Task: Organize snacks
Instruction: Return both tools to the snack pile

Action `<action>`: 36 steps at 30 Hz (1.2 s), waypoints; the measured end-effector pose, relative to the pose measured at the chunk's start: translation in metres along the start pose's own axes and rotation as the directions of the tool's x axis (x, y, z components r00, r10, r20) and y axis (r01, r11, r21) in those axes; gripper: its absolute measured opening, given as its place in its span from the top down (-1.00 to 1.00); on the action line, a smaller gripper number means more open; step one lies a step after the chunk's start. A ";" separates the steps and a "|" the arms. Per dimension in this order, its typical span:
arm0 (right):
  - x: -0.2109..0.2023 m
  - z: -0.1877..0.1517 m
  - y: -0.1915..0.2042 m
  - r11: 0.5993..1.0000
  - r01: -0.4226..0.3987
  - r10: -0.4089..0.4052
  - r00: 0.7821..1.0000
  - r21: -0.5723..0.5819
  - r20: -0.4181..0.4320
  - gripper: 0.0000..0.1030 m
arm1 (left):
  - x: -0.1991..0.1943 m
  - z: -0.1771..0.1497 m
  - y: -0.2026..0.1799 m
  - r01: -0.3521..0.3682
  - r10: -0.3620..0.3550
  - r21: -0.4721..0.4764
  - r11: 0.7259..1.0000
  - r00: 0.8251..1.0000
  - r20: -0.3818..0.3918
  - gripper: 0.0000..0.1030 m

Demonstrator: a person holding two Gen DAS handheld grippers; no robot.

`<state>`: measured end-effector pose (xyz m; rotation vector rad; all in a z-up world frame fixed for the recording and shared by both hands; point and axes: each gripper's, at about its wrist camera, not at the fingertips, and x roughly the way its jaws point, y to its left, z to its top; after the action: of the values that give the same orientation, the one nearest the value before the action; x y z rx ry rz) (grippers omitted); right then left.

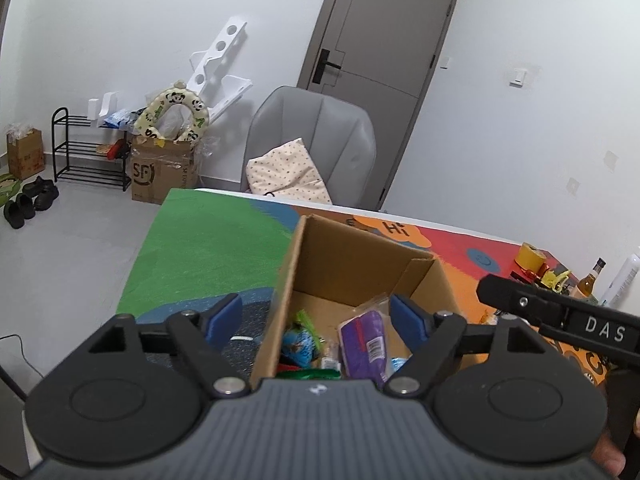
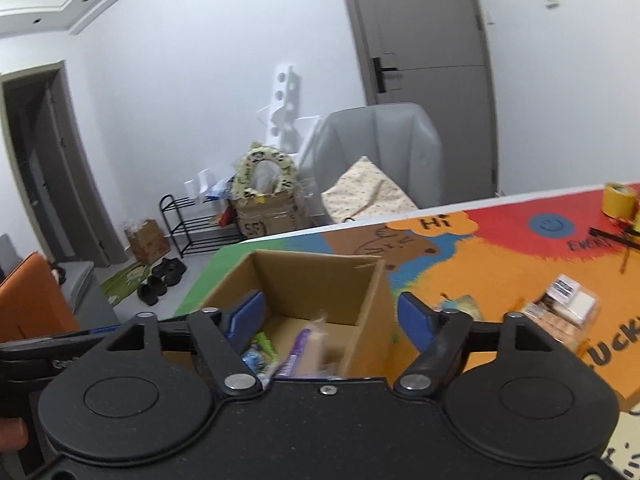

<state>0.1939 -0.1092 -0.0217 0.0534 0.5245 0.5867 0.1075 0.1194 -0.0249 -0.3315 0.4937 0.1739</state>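
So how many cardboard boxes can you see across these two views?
3. The open snack box sits on the table under both grippers. The SF-marked box stands on the floor beside the shoe rack. A smaller box is left of the rack. Others may be hidden.

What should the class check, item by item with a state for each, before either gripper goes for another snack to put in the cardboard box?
1. Left gripper open with nothing between its pads: ok.
2. Right gripper open with nothing between its pads: ok.
3. Cardboard box upright with its top open: ok.
4. Purple snack pack lying inside the box: ok.
5. Clear packet of snacks out on the colourful mat, not yet in the box: not ok.
6. Room left in the box for more: cannot tell, since the grippers hide its near part.
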 end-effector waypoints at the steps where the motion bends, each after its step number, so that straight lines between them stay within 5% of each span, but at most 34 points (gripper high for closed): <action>1: -0.001 -0.001 -0.006 1.000 0.011 -0.011 1.000 0.009 0.000 -0.52 | 0.001 0.000 -0.003 0.002 -0.002 0.005 1.000 1.000 0.004 -0.67; 36: -0.058 -0.041 -0.152 0.964 0.167 -0.165 0.986 0.206 -0.024 -0.81 | 0.032 -0.022 -0.144 0.151 -0.135 0.196 0.969 0.987 -0.090 -0.80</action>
<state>0.2118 -0.2714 -0.0602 0.2032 0.5894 0.3670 0.1601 -0.0201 -0.0203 -0.1744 0.5555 -0.0297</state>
